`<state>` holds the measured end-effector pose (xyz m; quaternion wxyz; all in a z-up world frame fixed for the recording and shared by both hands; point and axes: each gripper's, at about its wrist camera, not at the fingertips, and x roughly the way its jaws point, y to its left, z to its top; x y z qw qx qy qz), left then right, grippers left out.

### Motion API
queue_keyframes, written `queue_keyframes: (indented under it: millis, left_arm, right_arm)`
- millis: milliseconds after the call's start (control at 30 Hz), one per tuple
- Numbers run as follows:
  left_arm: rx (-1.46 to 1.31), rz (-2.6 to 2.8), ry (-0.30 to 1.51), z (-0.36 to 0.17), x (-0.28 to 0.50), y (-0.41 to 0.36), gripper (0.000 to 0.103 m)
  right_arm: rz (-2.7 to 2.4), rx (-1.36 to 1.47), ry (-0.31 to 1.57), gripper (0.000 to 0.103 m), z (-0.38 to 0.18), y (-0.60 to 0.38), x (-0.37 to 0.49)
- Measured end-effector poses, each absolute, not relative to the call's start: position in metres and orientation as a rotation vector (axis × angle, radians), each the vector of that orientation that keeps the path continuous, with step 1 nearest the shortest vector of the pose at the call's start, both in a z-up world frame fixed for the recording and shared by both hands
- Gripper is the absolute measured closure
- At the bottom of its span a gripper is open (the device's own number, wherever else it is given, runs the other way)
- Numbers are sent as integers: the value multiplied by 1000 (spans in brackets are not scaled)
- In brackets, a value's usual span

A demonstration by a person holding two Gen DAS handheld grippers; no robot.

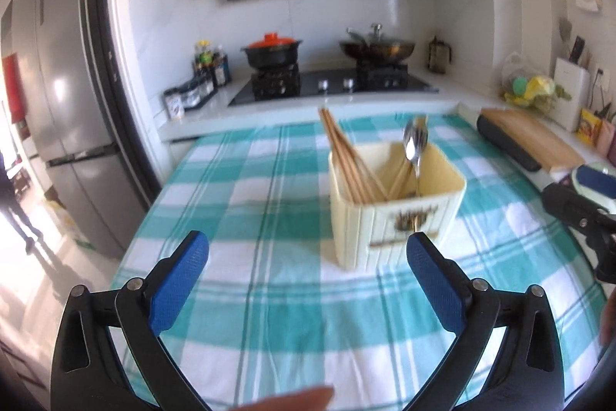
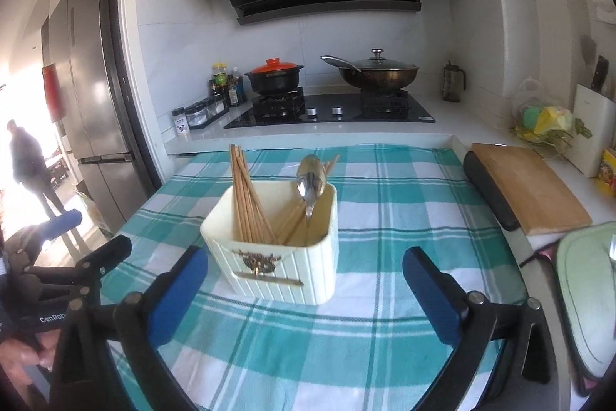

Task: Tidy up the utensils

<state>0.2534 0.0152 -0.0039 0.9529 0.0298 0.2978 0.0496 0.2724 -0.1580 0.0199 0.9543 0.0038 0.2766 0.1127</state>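
A cream ribbed utensil holder [image 1: 389,214] [image 2: 277,253] stands on the teal checked tablecloth [image 1: 250,218] [image 2: 385,218]. Several wooden chopsticks [image 1: 342,156] [image 2: 246,195] and metal spoons [image 1: 414,141] [image 2: 311,182] stand inside it. My left gripper [image 1: 308,249] is open and empty, low over the cloth just in front and left of the holder. My right gripper [image 2: 306,268] is open and empty, its jaws spread either side of the holder's front. The left gripper shows at the left edge of the right wrist view [image 2: 69,257].
A wooden cutting board [image 2: 527,187] [image 1: 531,137] lies right of the cloth. A pale green mat [image 2: 585,295] lies at the far right. Behind are the stove [image 2: 331,110], a black pot with red lid [image 2: 275,74] and a wok [image 2: 379,72]. A fridge [image 2: 92,83] stands left.
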Motion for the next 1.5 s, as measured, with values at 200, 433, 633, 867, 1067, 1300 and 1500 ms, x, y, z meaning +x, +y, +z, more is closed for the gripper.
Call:
queue_keyframes:
  millis: [200, 433, 633, 867, 1067, 1300, 1500]
  left_arm:
    - [66, 91, 666, -17, 229, 8, 0]
    - [20, 57, 687, -13, 209, 11, 0]
    - [3, 79, 692, -6, 203, 13, 0]
    - [-25, 99, 702, -4, 203, 19, 0]
    - [-28, 104, 699, -1, 203, 20, 0]
    - [-29, 109, 701, -1, 203, 21, 0]
    - [-29, 112, 702, 0, 202, 22, 0]
  right_arm:
    - [192, -58, 572, 0, 15, -149, 229]
    - [164, -79, 627, 0, 17, -139, 208]
    - [177, -101, 631, 0, 21, -130, 197]
    - [189, -108, 612, 0, 33, -124, 191]
    - [192, -111, 613, 0, 36, -121, 191]
    - [194, -111, 625, 0, 35, -119, 191]
    - [196, -110, 628, 0, 35, -118, 190]
